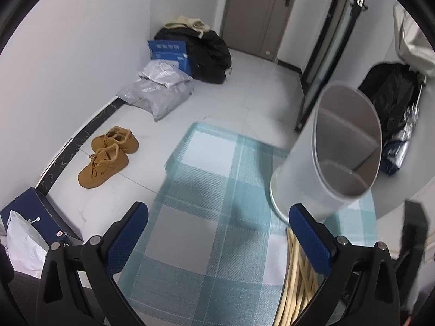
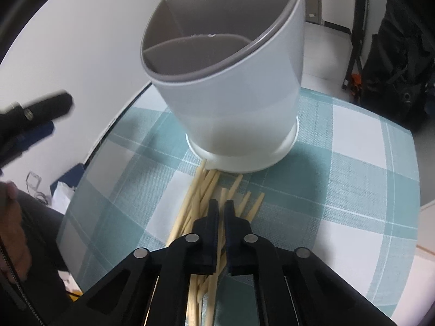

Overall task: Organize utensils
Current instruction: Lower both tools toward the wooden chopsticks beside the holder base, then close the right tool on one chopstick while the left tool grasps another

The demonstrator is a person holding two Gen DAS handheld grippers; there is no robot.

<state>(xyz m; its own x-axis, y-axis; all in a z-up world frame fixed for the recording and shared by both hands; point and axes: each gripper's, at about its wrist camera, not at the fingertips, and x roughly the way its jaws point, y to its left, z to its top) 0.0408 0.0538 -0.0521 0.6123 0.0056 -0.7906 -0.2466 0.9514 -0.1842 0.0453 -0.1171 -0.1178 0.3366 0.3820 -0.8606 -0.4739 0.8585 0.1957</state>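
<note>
A: Chopsticks (image 2: 202, 206), pale bamboo, thin and tapered, heaped loose on the teal-and-white checked woven tablecloth (image 2: 339, 190), tips touching the foot of the white round plastic utensil holder (image 2: 231, 87) with grey divided insert. Seen?

B: Seen. Holder upright, just beyond the heap, all compartments bare. In the left wrist view, same holder (image 1: 326, 163) on the right, same bundle (image 1: 296, 279) passing under the right blue pad.

A: Right gripper (image 2: 221, 206), black, two-fingered?

B: Down in the middle of the heap, jaws pressed together, only a sliver of gap. One or two sticks running up between the fingers, by the look of it; hard to say how many are truly pinched, since others lie beneath.

A: Left gripper (image 1: 217, 231), with blue ribbed pads?

B: Spread wide, nothing between the pads, hanging over bare cloth beside the bundle.

A: Best way through the step in hand?

B: Judging only: lift slowly and straight, watching for strays dragged along or slipping out. Round sticks roll, so keep the pinch firm near mid-length. Then tilt tips downward, aim at one compartment, clear the grey rim before letting go. Risk: bumping the light holder and tipping it; steadying with the free left tool might help.
</note>
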